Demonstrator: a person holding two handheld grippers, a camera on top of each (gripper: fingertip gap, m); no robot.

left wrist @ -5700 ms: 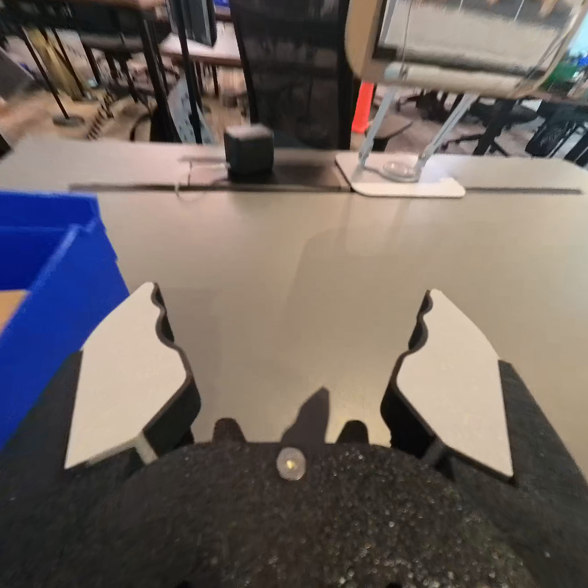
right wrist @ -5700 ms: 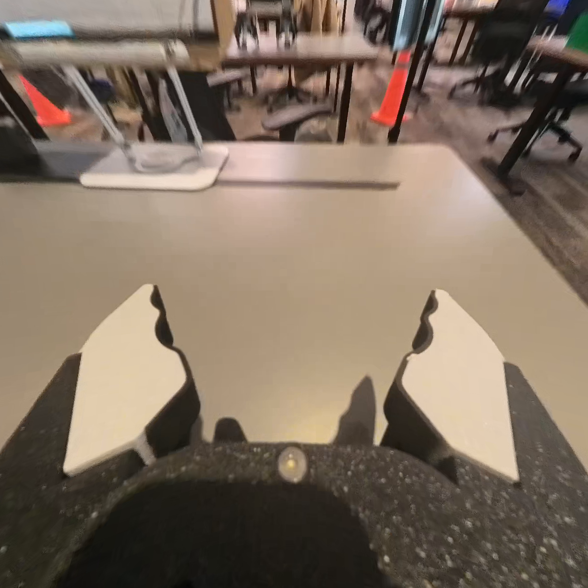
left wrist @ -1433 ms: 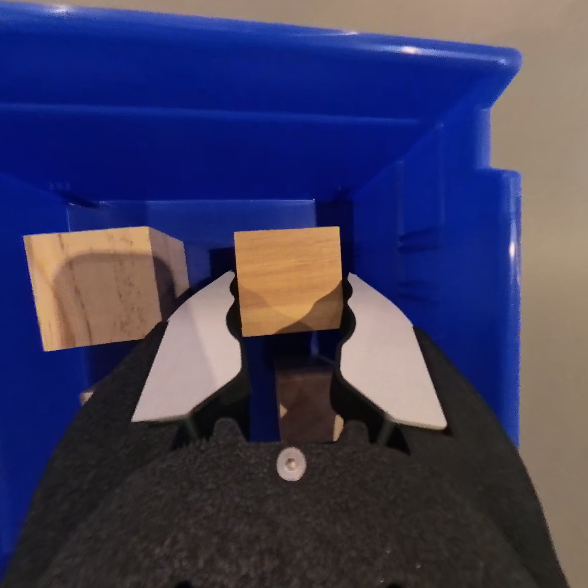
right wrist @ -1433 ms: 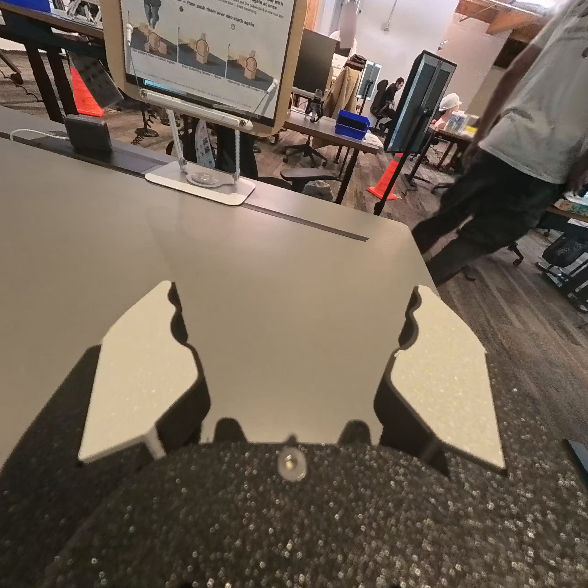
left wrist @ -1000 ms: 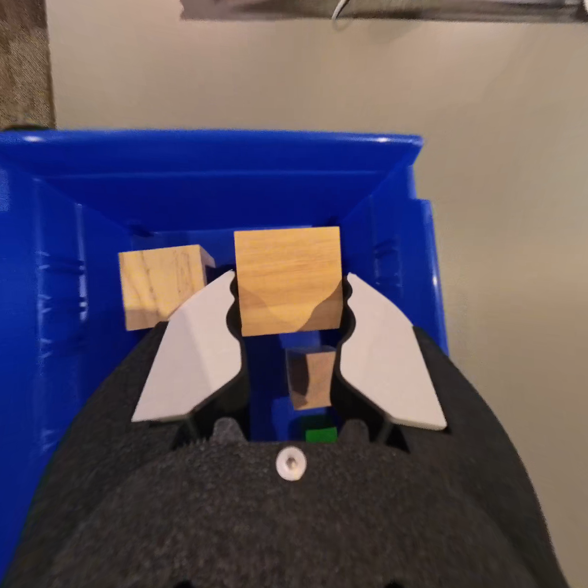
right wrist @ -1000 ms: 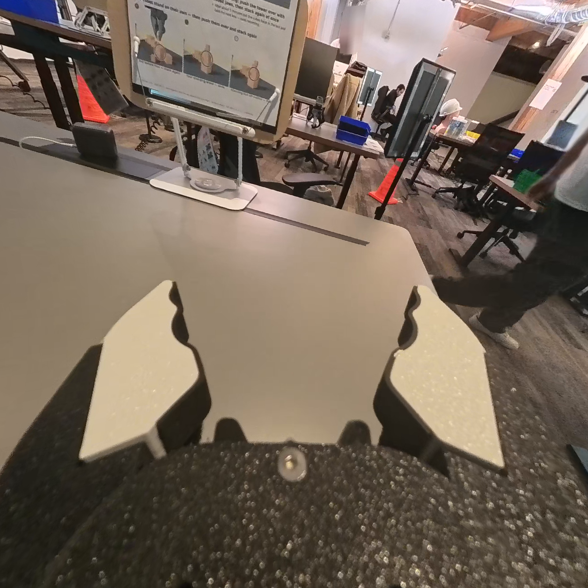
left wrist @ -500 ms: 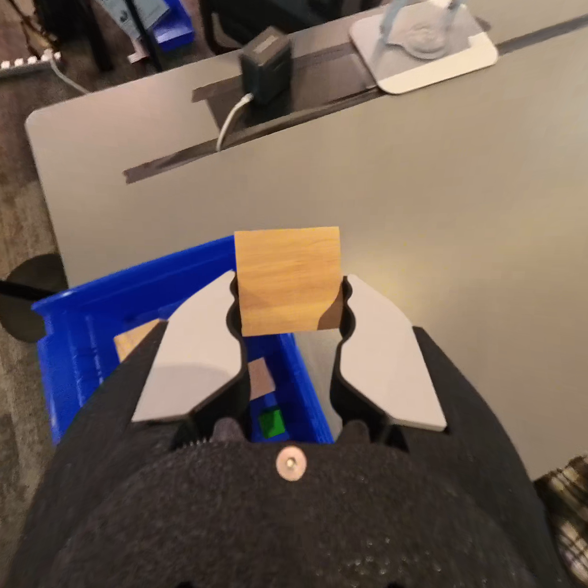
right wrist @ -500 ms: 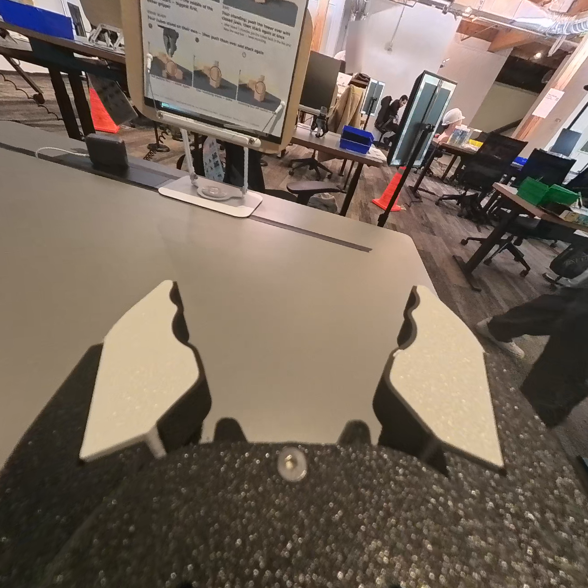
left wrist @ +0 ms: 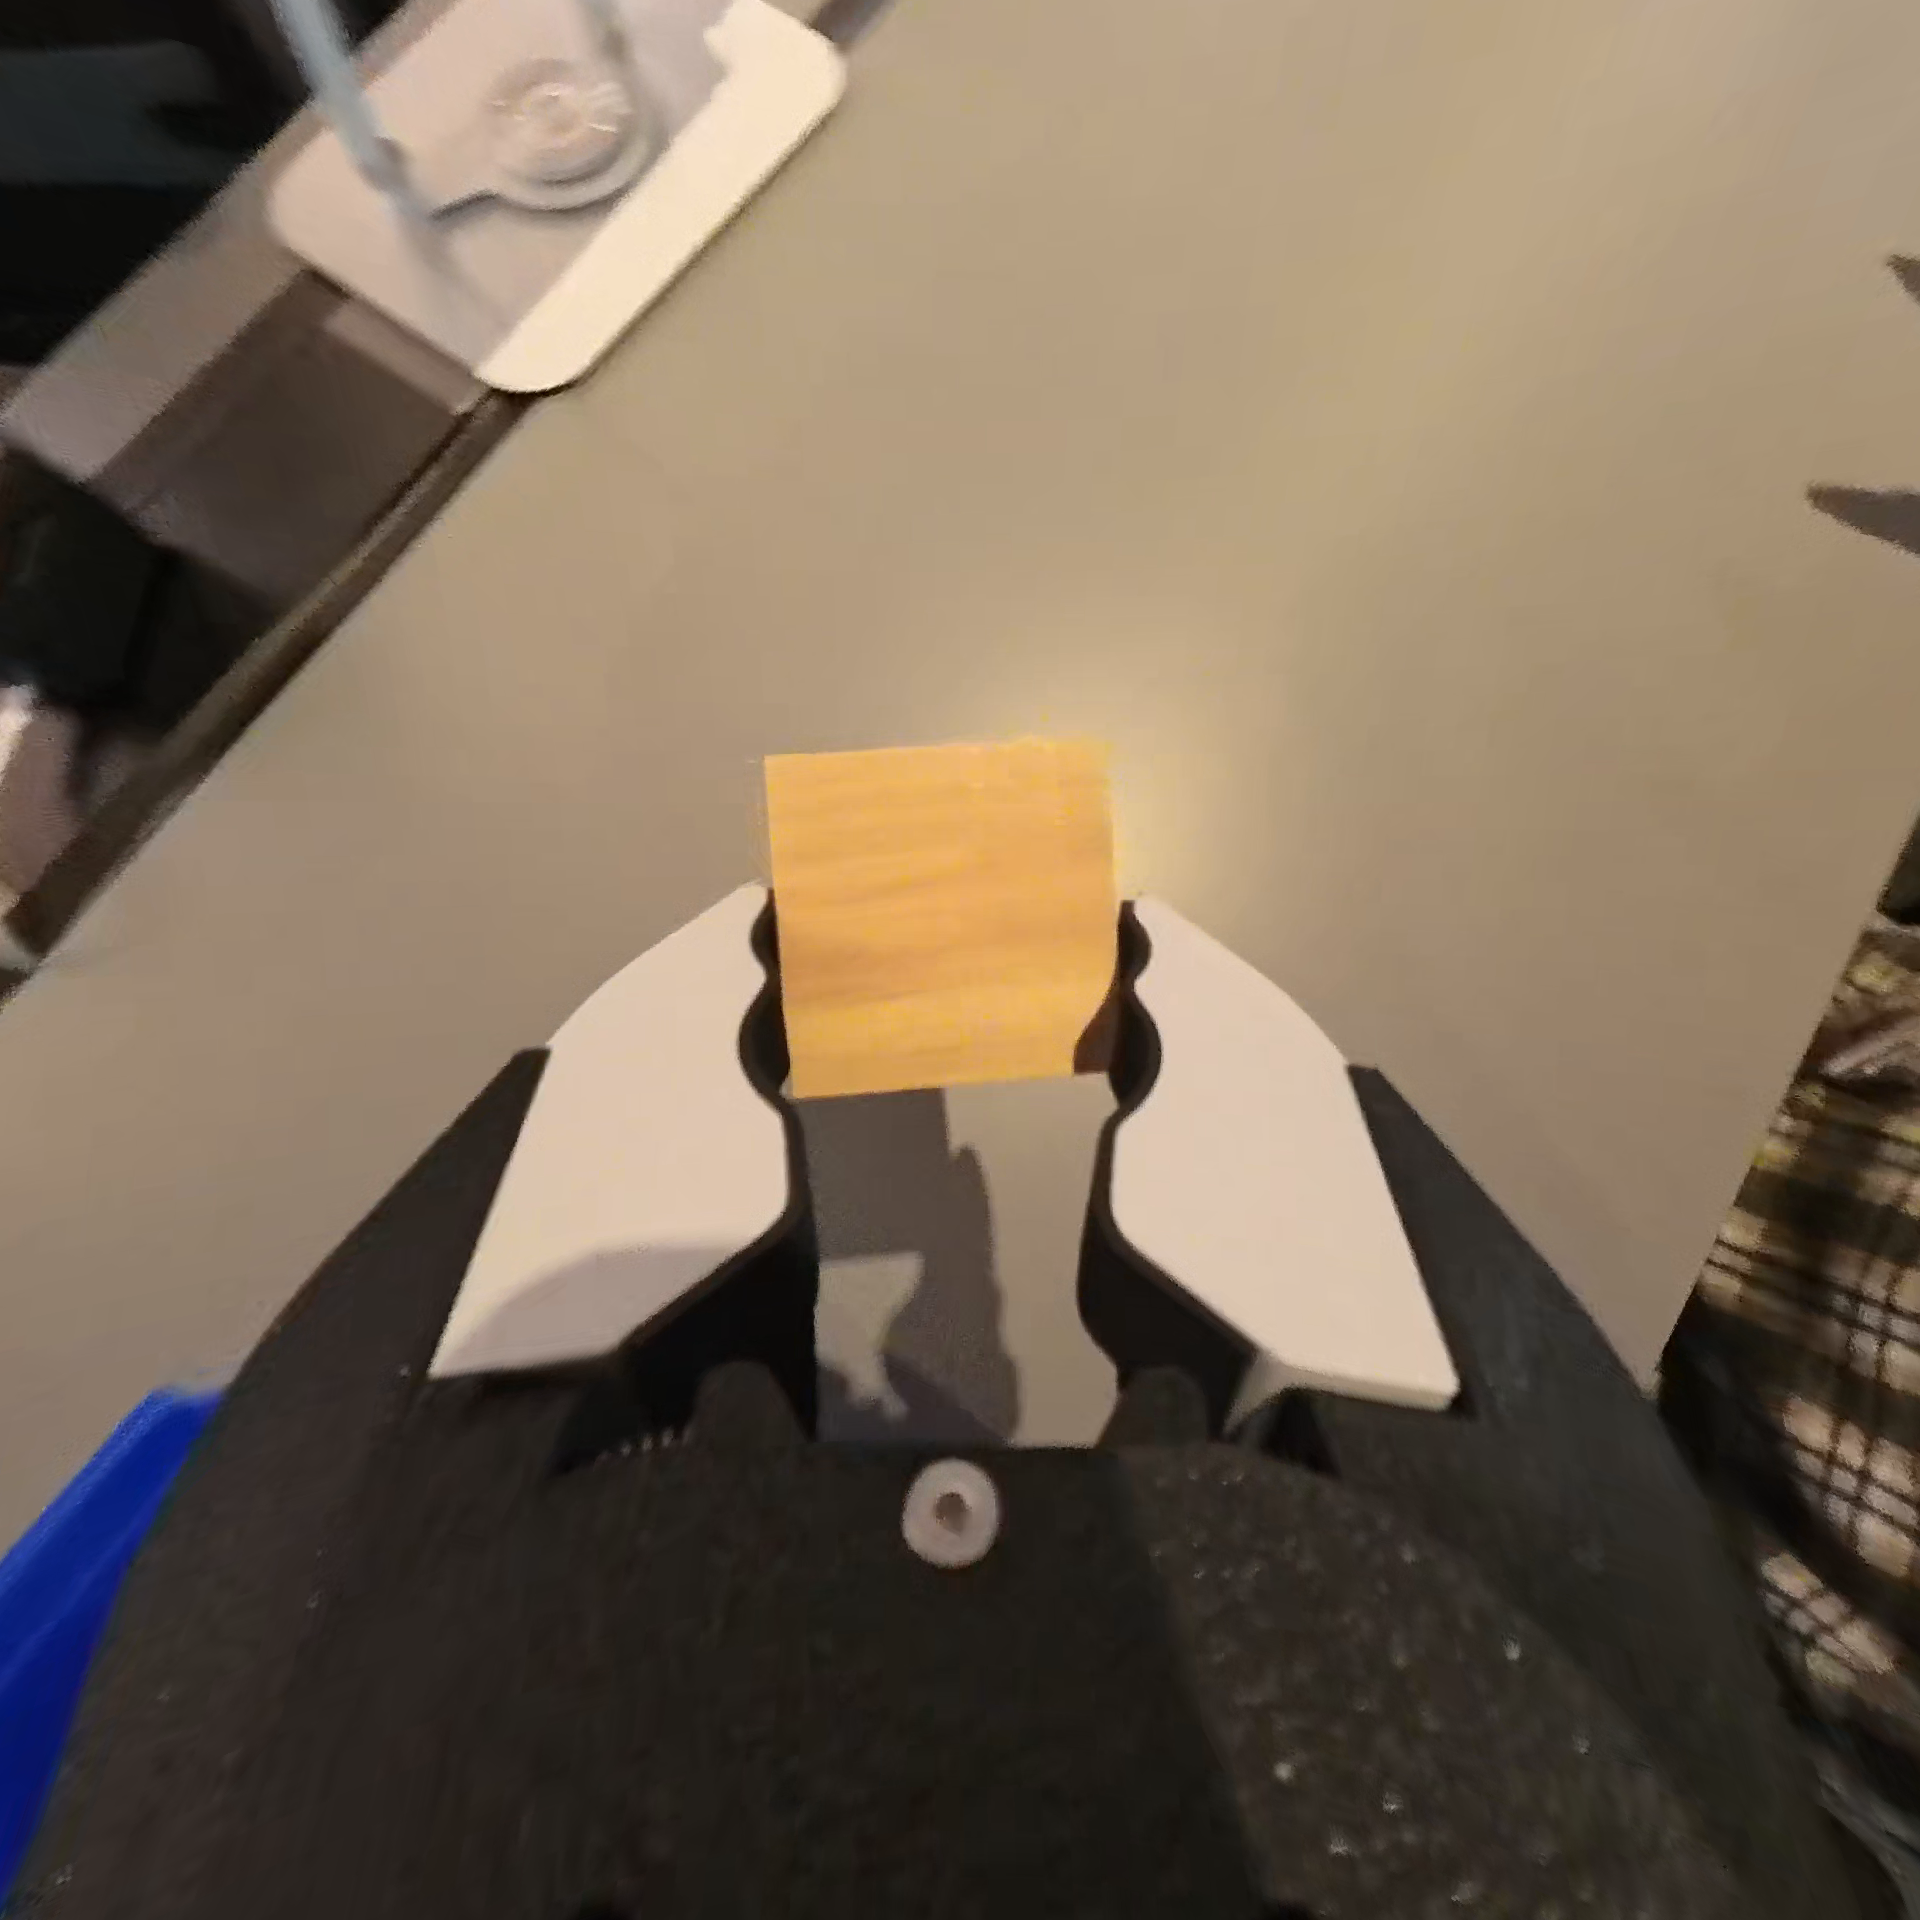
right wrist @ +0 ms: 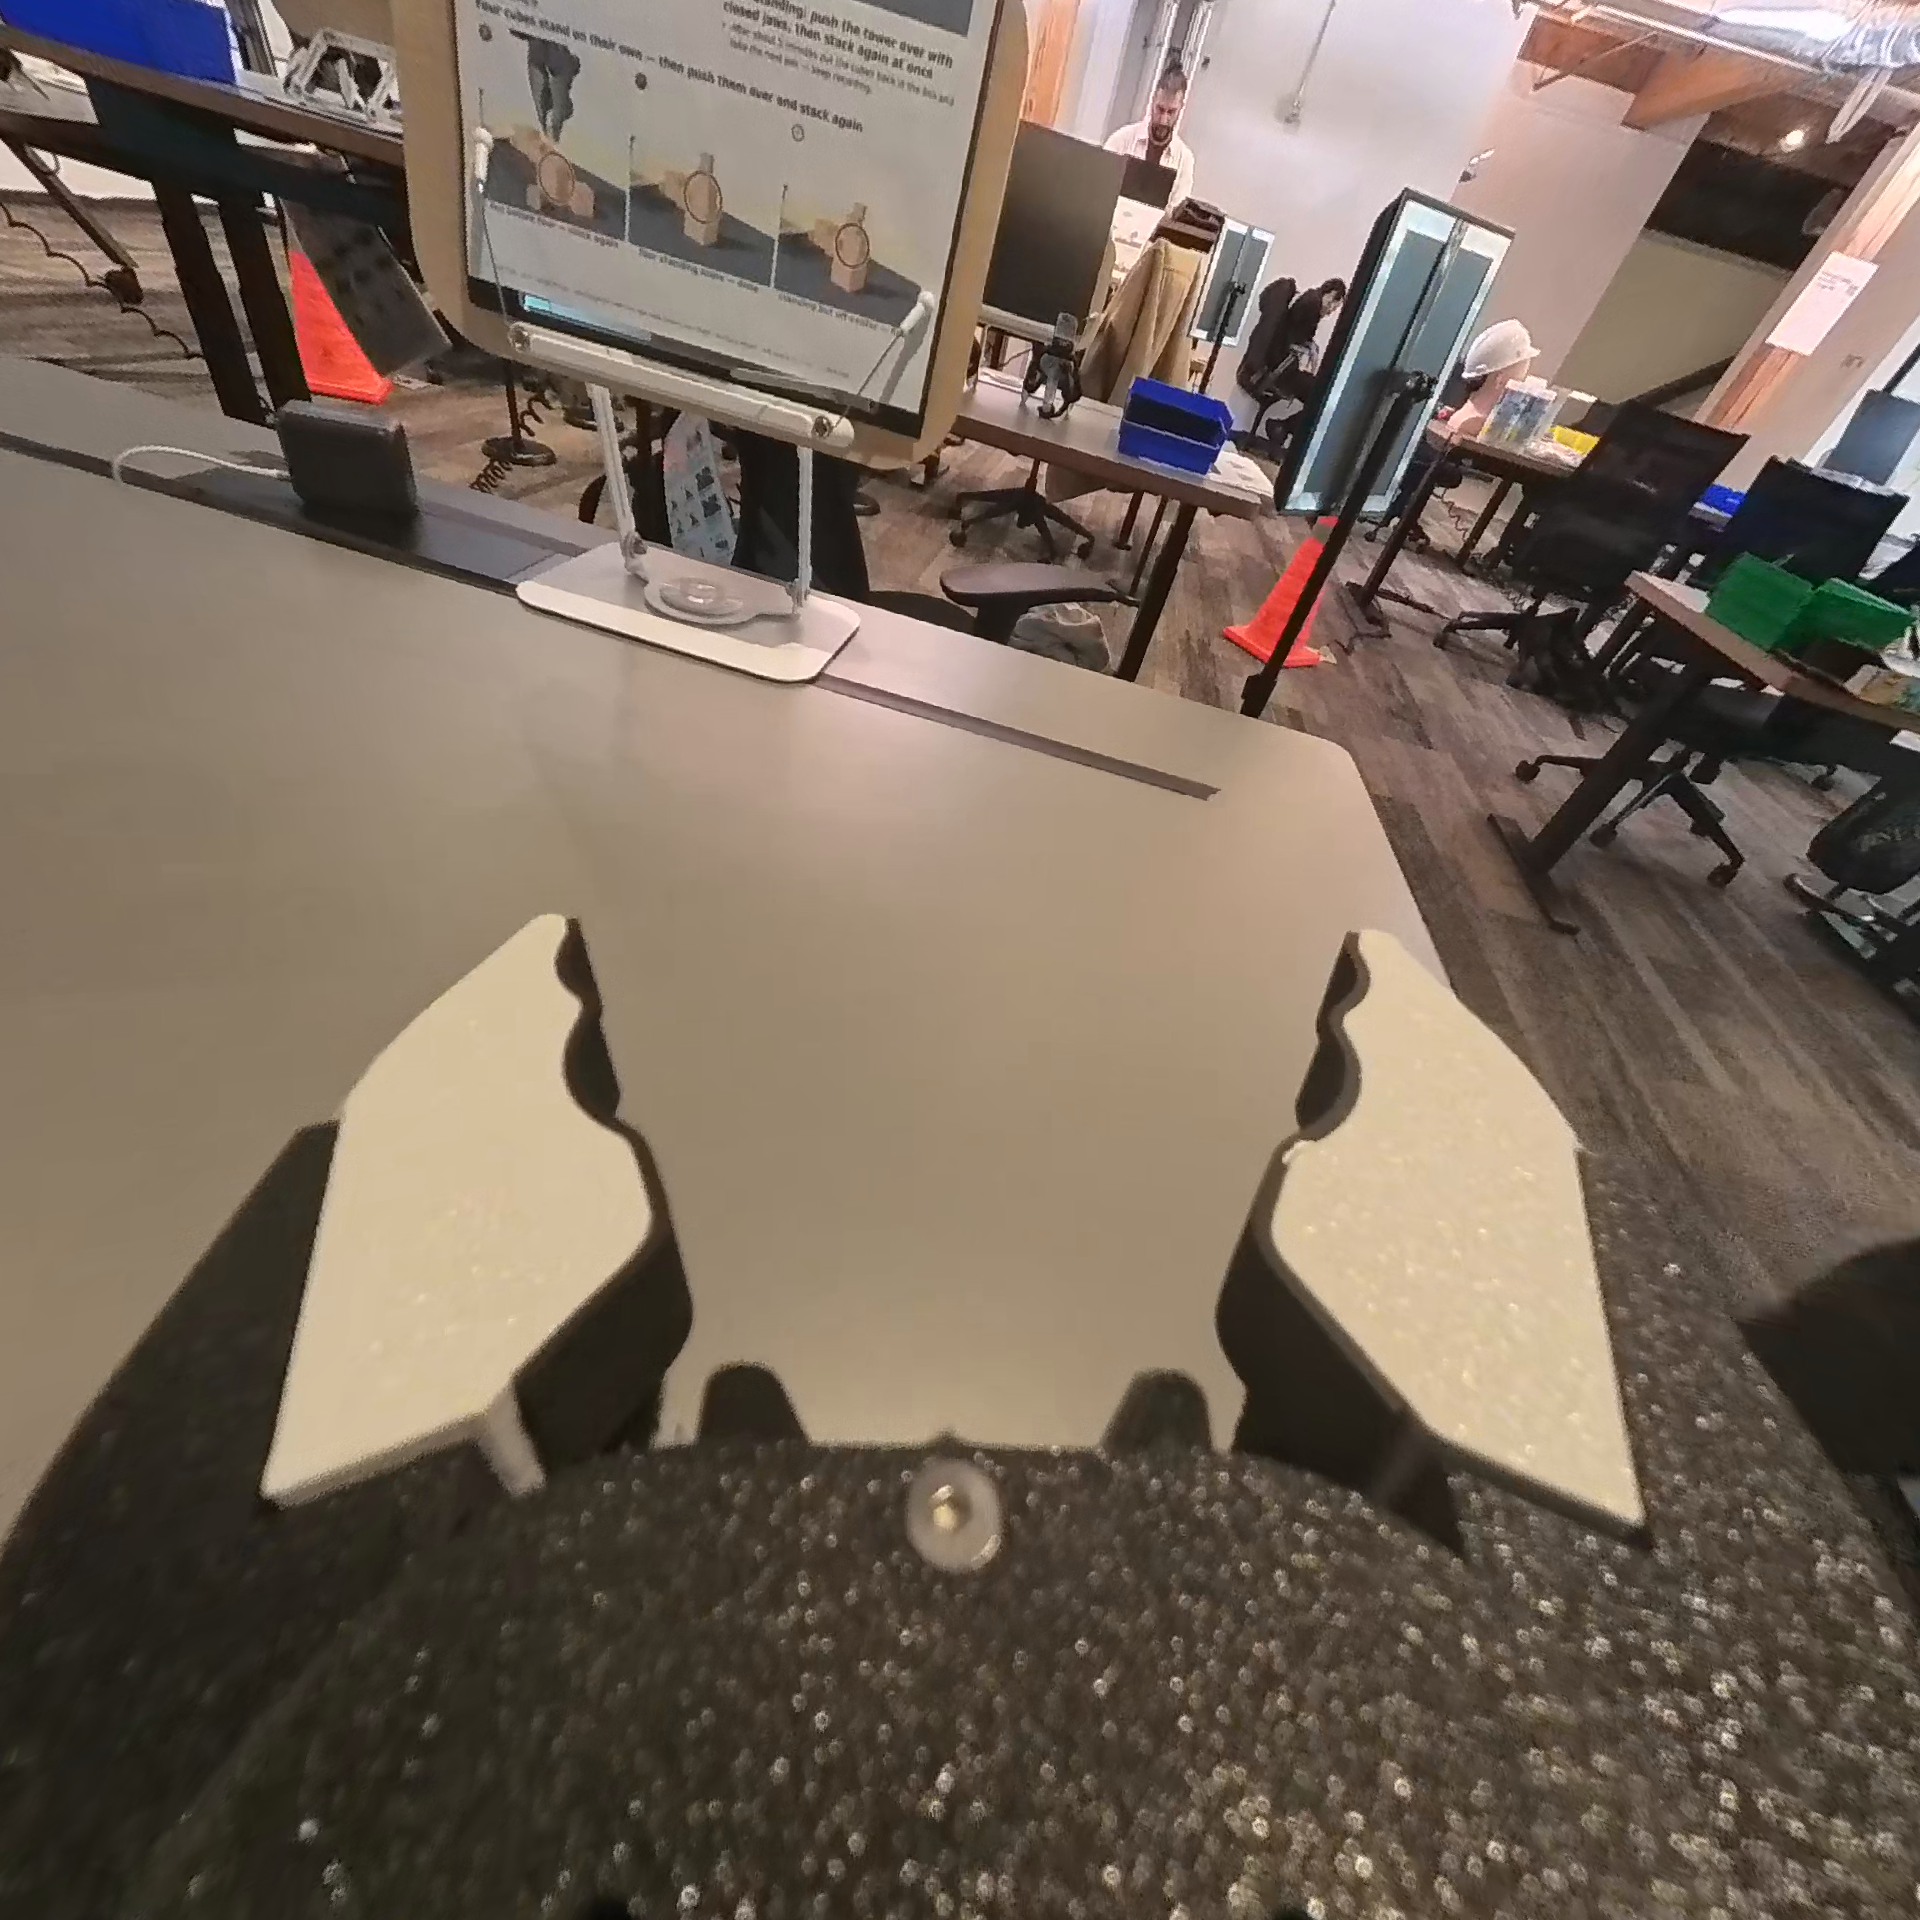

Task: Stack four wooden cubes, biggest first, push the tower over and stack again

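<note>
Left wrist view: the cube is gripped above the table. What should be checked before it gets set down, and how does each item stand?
1. Left gripper shut on the wooden cube: ok.
2. Cube level between the fingers: ok.
3. Table bare ahead of the cube: ok.
4. Blue bin out of the path, at lower left: ok.
5. Right gripper open, holding nothing: ok.
6. Cube is the biggest: cannot tell.

Right tongs (right wrist: 961, 1029) gape wide above the bare grey table (right wrist: 312, 790).
</note>
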